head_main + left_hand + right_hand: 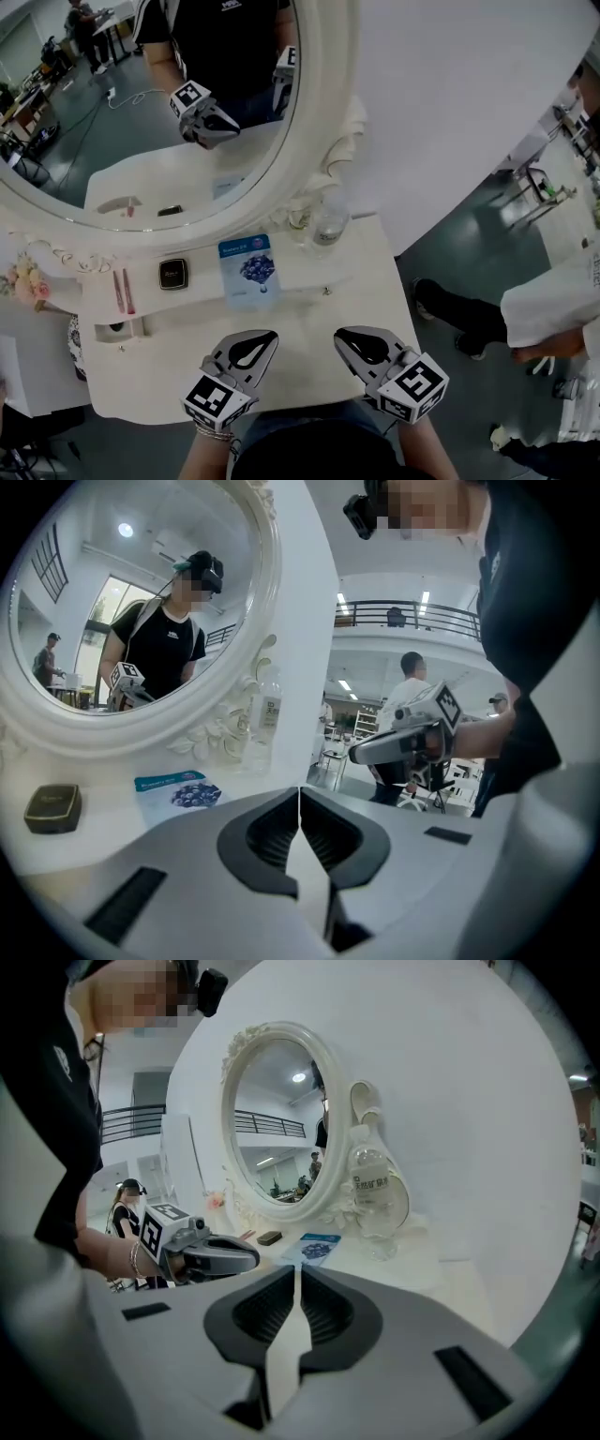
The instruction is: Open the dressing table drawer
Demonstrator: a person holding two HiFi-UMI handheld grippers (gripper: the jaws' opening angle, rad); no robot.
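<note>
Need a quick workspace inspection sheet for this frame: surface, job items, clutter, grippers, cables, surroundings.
Surface: white dressing table top, bare near the grippers.
Job's things: drawer front not seen from above; cannot tell whether it is open or shut.
Clutter: blue packet, dark compact, pink sticks and clear bottle, all at the back below the oval mirror.
Grippers: left gripper and right gripper both shut, empty, over the table's front part.
Cables: white cable on the floor, seen only in the mirror.
Surroundings: grey floor; person in white at right.
</note>
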